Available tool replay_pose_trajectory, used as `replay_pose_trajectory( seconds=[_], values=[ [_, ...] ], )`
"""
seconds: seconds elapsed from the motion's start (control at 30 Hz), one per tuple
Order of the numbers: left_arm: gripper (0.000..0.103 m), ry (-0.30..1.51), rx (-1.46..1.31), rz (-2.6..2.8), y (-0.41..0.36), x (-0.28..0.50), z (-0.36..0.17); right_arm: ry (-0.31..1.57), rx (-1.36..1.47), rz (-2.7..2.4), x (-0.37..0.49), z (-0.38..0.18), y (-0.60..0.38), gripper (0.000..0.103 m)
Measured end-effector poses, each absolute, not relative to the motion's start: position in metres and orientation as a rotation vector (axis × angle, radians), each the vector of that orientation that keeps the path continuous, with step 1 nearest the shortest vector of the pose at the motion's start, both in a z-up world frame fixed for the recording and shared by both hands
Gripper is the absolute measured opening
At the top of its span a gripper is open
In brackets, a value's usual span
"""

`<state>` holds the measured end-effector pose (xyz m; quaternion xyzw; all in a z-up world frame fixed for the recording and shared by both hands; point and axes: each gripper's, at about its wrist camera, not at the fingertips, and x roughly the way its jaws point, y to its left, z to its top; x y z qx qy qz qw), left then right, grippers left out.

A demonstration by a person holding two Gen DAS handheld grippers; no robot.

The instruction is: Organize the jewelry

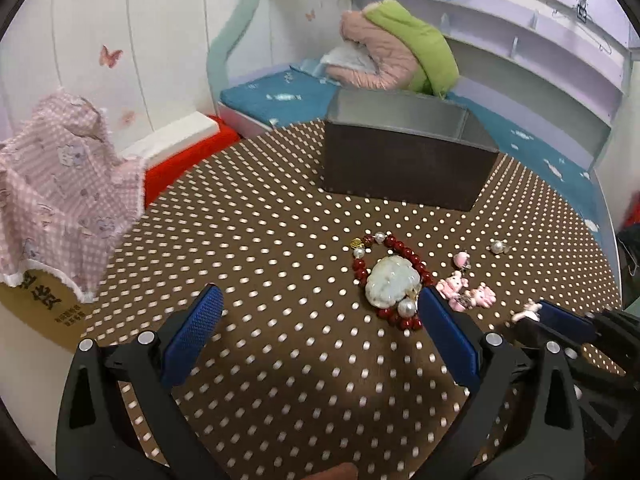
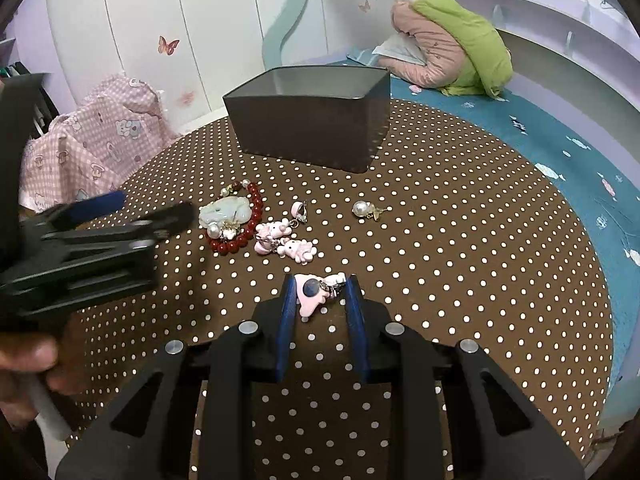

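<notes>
A dark open box (image 1: 404,168) (image 2: 308,128) stands at the far side of the round polka-dot table (image 1: 260,240). In front of it lie a red bead bracelet (image 1: 404,252) (image 2: 256,208) with a pale jade pendant (image 1: 392,286) (image 2: 224,212), two pink bear charms (image 1: 466,294) (image 2: 286,240) and a pearl earring (image 1: 498,246) (image 2: 362,209). My left gripper (image 1: 320,312) is open and empty, its right finger beside the bracelet. My right gripper (image 2: 320,292) is closed on a pink charm (image 2: 312,294), just above the table.
A pink checked cloth (image 1: 60,184) hangs over a chair at the left. A bed with a blue sheet (image 2: 560,148) and a pink and green jacket (image 2: 448,40) lies behind the table. Shelves line the back wall.
</notes>
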<state>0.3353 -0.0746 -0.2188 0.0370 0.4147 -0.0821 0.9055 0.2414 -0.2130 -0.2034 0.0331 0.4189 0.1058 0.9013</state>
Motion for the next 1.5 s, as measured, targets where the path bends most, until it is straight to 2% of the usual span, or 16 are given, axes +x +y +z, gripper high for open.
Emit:
replay_pose_trajectory(
  seconds=[0.33, 0.4, 0.43, 0.5, 0.53, 0.6, 0.7, 0.87, 0.9, 1.27, 1.5],
  values=[
    [0.096, 0.902, 0.091, -0.212, -0.088, 0.338, -0.234, 0.858, 0.091, 0.211, 0.239, -0.199, -0.225, 0.023],
    [0.076, 0.918, 0.056, -0.241, -0.089, 0.341, -0.237, 0.856, 0.095, 0.211, 0.238, -0.198, -0.226, 0.023],
    [0.073, 0.922, 0.031, -0.255, -0.089, 0.342, -0.237, 0.855, 0.098, 0.211, 0.238, -0.197, -0.227, 0.023],
    [0.057, 0.919, 0.022, -0.261, -0.087, 0.342, -0.237, 0.852, 0.098, 0.212, 0.237, -0.196, -0.227, 0.023],
    [0.055, 0.92, 0.026, -0.261, -0.087, 0.343, -0.237, 0.851, 0.098, 0.212, 0.236, -0.196, -0.227, 0.023],
    [0.038, 0.921, 0.02, -0.271, -0.085, 0.343, -0.237, 0.848, 0.1, 0.215, 0.236, -0.194, -0.227, 0.023],
    [0.021, 0.93, -0.011, -0.297, -0.079, 0.34, -0.237, 0.845, 0.101, 0.217, 0.235, -0.194, -0.227, 0.023],
    [0.015, 0.92, -0.029, -0.328, -0.069, 0.33, -0.236, 0.841, 0.104, 0.224, 0.235, -0.192, -0.225, 0.023],
    [0.011, 0.912, -0.027, -0.333, -0.067, 0.327, -0.235, 0.839, 0.104, 0.224, 0.235, -0.191, -0.225, 0.023],
    [0.011, 0.842, -0.03, -0.361, -0.054, 0.303, -0.213, 0.824, 0.101, 0.229, 0.233, -0.185, -0.222, 0.023],
    [0.011, 0.76, -0.023, -0.357, -0.051, 0.296, -0.171, 0.76, 0.054, 0.246, 0.239, -0.157, -0.218, 0.023]
  ],
)
